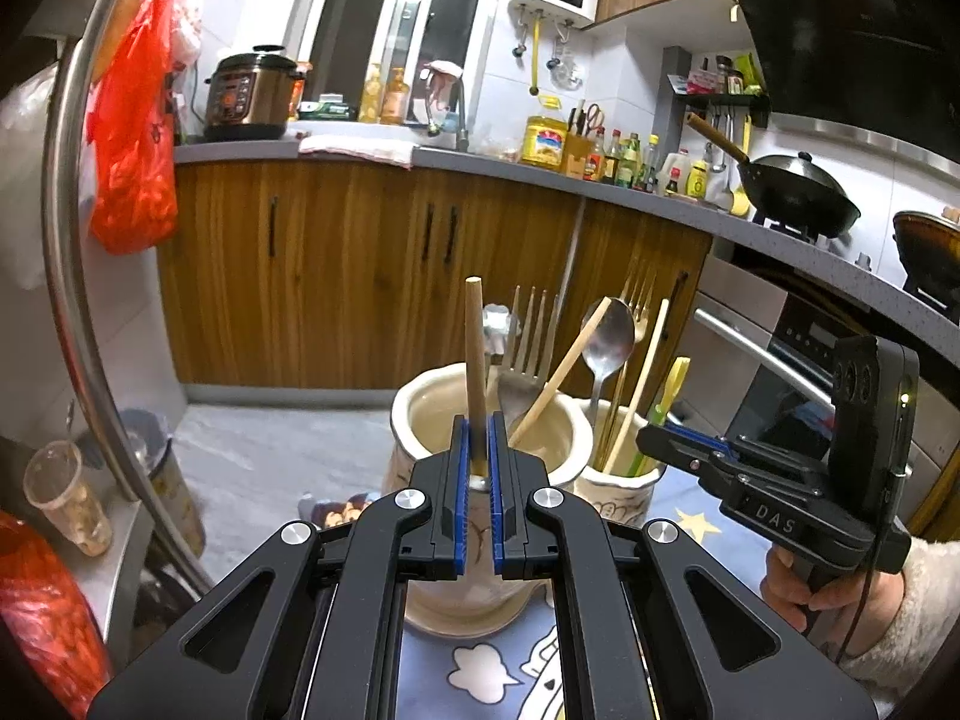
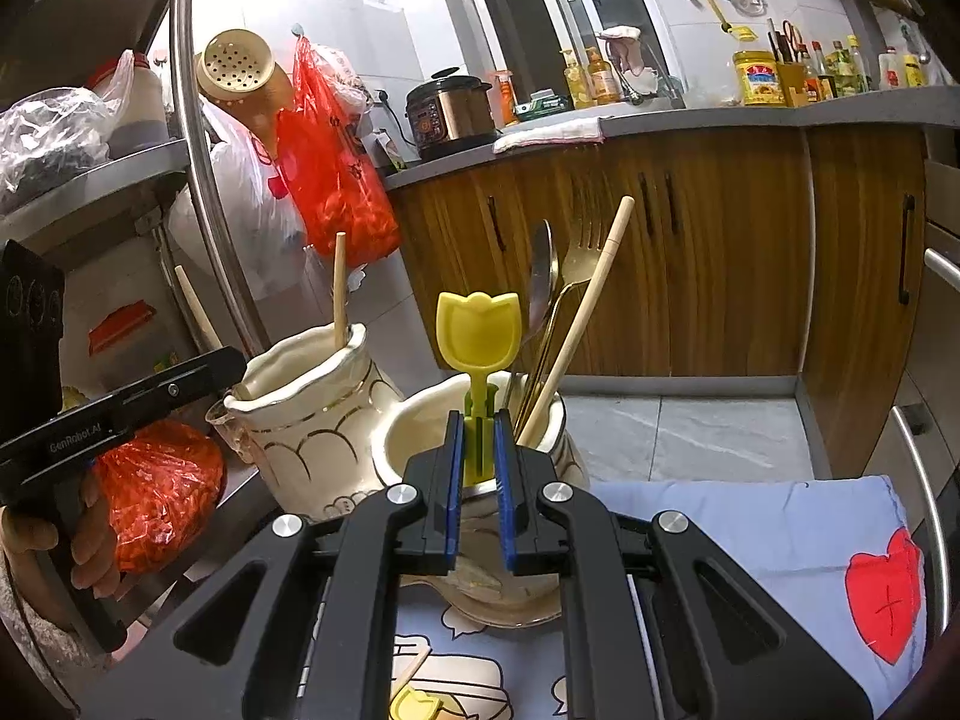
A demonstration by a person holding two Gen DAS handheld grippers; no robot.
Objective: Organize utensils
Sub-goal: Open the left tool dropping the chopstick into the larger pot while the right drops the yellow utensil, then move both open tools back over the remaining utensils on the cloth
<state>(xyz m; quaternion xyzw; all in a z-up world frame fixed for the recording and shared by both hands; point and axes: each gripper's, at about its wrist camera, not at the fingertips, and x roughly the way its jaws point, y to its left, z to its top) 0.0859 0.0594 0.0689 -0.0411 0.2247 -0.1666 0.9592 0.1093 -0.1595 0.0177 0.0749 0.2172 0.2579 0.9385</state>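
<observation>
At centre frame of the left wrist view, the left gripper (image 1: pixel 478 450) is clamped on an upright chopstick (image 1: pixel 474 360) over the cream jar (image 1: pixel 414 420). Right of it, the right gripper (image 2: pixel 479 450) pinches a yellow tulip-topped utensil (image 2: pixel 477 330) standing in the second jar (image 2: pixel 390 450).

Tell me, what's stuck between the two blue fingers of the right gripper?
A yellow tulip-shaped utensil: the right gripper pinches its green stem over the cream holder, seen in the right wrist view.

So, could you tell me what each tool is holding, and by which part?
The left tool clamps a wooden stick low on its shaft, above the jar. The right tool grips the yellow tulip utensil by its green stem.
</observation>
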